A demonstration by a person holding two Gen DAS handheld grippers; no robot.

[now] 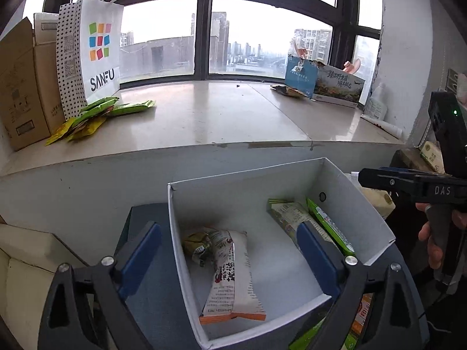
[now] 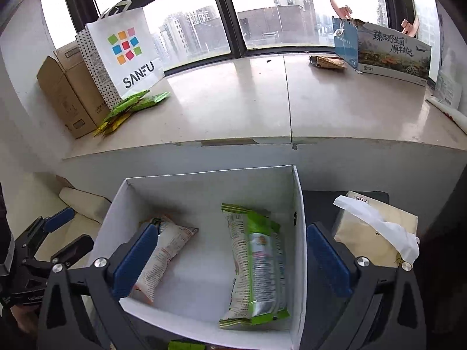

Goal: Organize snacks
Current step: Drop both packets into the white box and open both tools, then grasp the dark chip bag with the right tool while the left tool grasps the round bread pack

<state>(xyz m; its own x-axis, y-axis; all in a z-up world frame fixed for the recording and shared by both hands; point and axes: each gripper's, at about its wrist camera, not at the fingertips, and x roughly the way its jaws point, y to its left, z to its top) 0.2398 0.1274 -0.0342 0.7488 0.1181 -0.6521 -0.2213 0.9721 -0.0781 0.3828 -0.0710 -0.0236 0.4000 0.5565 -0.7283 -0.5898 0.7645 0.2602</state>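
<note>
Snacks lie in two places: a white box (image 1: 292,186) below the windowsill holds several packets, and a loose heap of green and yellow packets (image 1: 93,116) sits at the left end of the windowsill (image 1: 219,116), touching the foot of a white SANFU bag (image 1: 96,46). In the left wrist view the left gripper (image 1: 229,250) hangs over the near left part of the box with its blue fingers (image 1: 141,250) spread wide and nothing between them; one finger is outside the box's left wall, the other inside. Under it lies a white and orange packet (image 1: 233,277) by the left wall, with a small crumpled wrapper (image 1: 198,245) at its far end. Against the right wall lean a pale packet and a green packet (image 1: 329,227). In the right wrist view the right gripper (image 2: 232,259) hovers over the same box, released and empty, its fingers straddling the green packet (image 2: 256,265) and the box's right wall. A tissue pack (image 2: 376,230) rests just beside the box on the right. Cardboard boxes (image 1: 26,87) stand behind the bag at the sill's left end, and a printed carton (image 2: 391,55) stands at its right end.
</note>
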